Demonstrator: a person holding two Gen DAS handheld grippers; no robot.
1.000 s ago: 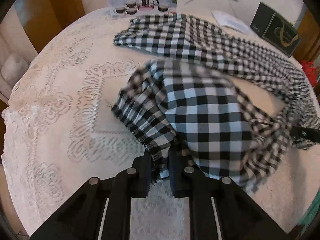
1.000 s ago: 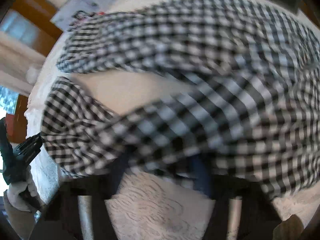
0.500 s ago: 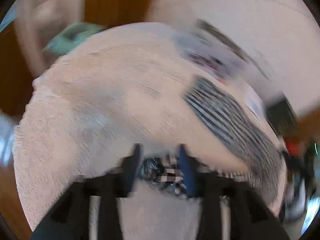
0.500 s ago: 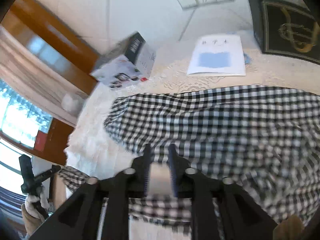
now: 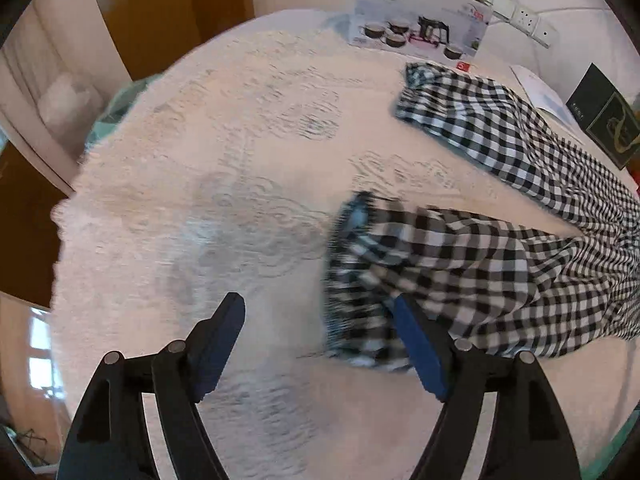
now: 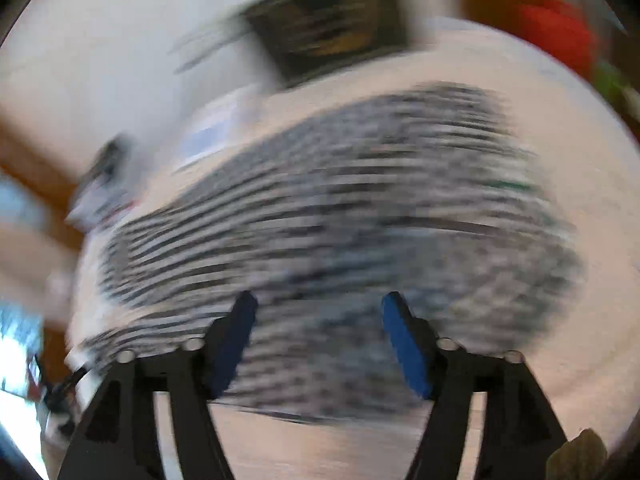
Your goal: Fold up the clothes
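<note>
A black-and-white checked garment [image 5: 500,248] lies spread on the round table with a lace cloth [image 5: 200,200]. Its two legs or sleeves run from the right toward the middle. My left gripper [image 5: 320,312] is open and empty; its right finger [image 5: 420,348] sits at the near hem of the garment. In the right wrist view the garment [image 6: 340,220] is motion-blurred. My right gripper [image 6: 318,312] is open and empty just above it.
A tea-set box [image 5: 416,16] stands at the table's far edge by the wall. A white paper [image 5: 540,92] and a dark box [image 5: 608,116] lie at the far right. A red object [image 6: 556,40] sits beyond the table.
Both grippers were shut on the checked garment one second ago. Both have opened and let it go; the garment now lies flatter on the table. The right camera is swinging.
</note>
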